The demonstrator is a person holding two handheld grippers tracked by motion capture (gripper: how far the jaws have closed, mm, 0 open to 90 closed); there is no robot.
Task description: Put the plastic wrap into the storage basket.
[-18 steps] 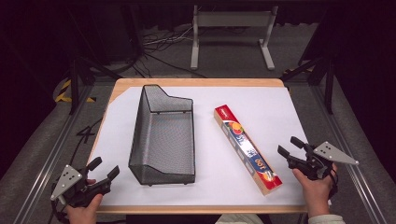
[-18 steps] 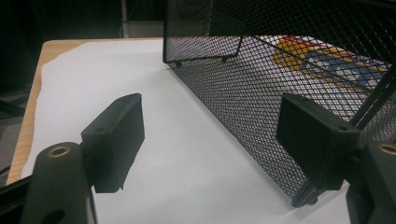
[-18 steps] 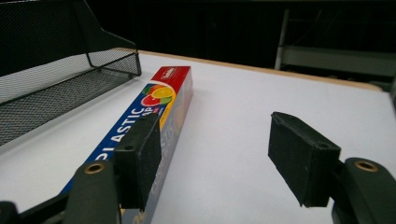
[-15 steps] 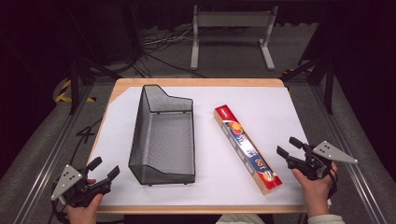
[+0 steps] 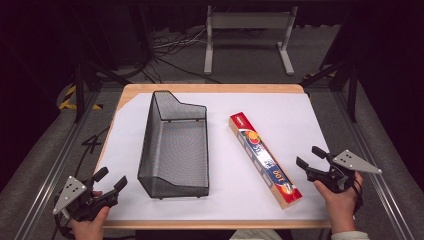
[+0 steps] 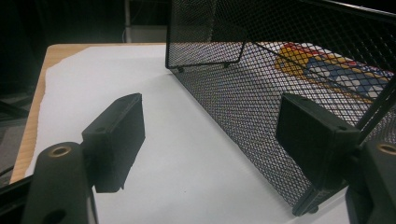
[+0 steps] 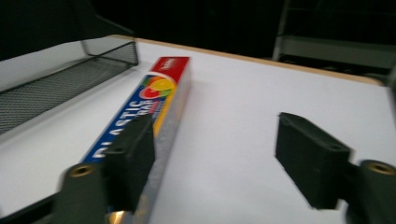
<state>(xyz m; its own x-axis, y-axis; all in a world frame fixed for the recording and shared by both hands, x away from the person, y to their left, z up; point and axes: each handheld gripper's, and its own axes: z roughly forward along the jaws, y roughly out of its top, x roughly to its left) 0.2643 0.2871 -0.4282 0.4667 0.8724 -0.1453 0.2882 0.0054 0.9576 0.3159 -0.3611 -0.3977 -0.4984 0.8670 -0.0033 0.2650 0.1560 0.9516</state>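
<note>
A black wire-mesh basket [image 5: 175, 145] stands left of centre on the white sheet. A long plastic-wrap box [image 5: 264, 159] lies flat to its right, slanting toward the front right. My left gripper [image 5: 112, 177] hovers at the front left corner, open and holding nothing. In the left gripper view it [image 6: 210, 135] points along the basket's side wall [image 6: 261, 84], and the box [image 6: 327, 65] shows through the mesh. My right gripper [image 5: 308, 156] is open, just right of the box's near end. In the right gripper view it [image 7: 215, 154] has only bare sheet between its jaws, with the box [image 7: 144, 107] by the left jaw.
The white sheet [image 5: 300, 125] covers a wooden table whose edge [image 5: 210, 88] shows at the back. A metal stand [image 5: 245, 30] and cables lie on the floor behind. Metal rails [image 5: 380, 165] run along both sides of the table.
</note>
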